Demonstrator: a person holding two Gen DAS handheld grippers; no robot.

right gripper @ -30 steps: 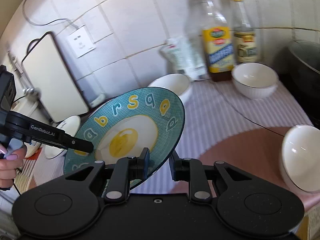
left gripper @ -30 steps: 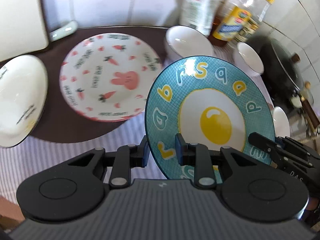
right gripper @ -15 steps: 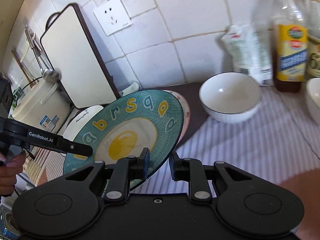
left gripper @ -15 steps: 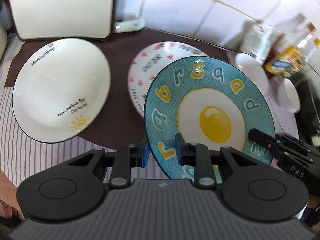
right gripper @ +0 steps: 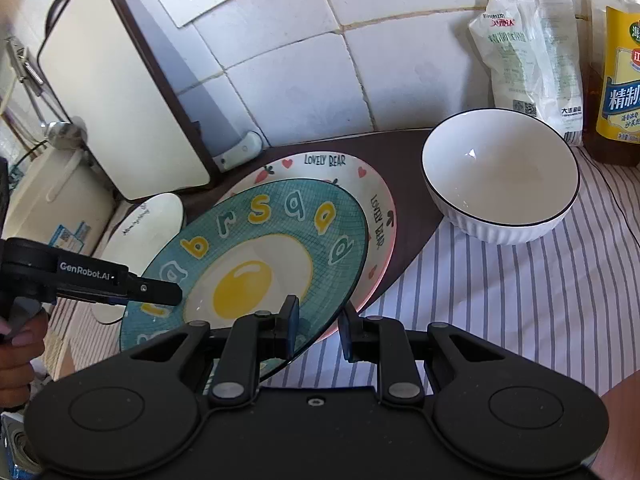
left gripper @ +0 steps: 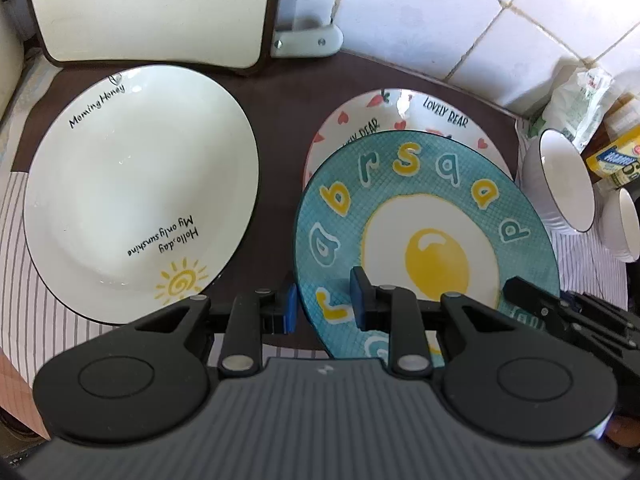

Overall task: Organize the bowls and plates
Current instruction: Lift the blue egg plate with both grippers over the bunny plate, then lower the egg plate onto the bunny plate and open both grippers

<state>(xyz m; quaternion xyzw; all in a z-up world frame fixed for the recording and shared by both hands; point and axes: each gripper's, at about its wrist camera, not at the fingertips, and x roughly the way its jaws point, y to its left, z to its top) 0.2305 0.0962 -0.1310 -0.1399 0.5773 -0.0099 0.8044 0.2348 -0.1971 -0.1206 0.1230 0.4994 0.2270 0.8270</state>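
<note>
"How far had the tidying got when you looked?"

"Early on, I'd say. The blue plate (left gripper: pixel 424 236) was up off the tabletop (right gripper: pixel 520 300), carried over the pink plate (right gripper: pixel 376 208) and not yet resting on it, as far as I could judge. The white plate (left gripper: pixel 136 188) lay by itself to the left hand-held gripper's left, and two bowls (left gripper: pixel 564 184) sat loose beyond the right one, so stacking them was all left to do."

"And who had hold of the blue plate?"

"Both. The left hand-held gripper (left gripper: pixel 323 306) had its jaws drawn narrow onto the plate's near-left rim, one pad above and one beneath. The right hand-held gripper (right gripper: pixel 318 330) pinched the opposite rim the same way. The plate hung between them, tilted, just ahead of each pair of fingers, with the big bowl (right gripper: pixel 500 176) well apart ahead of the right one."
</note>
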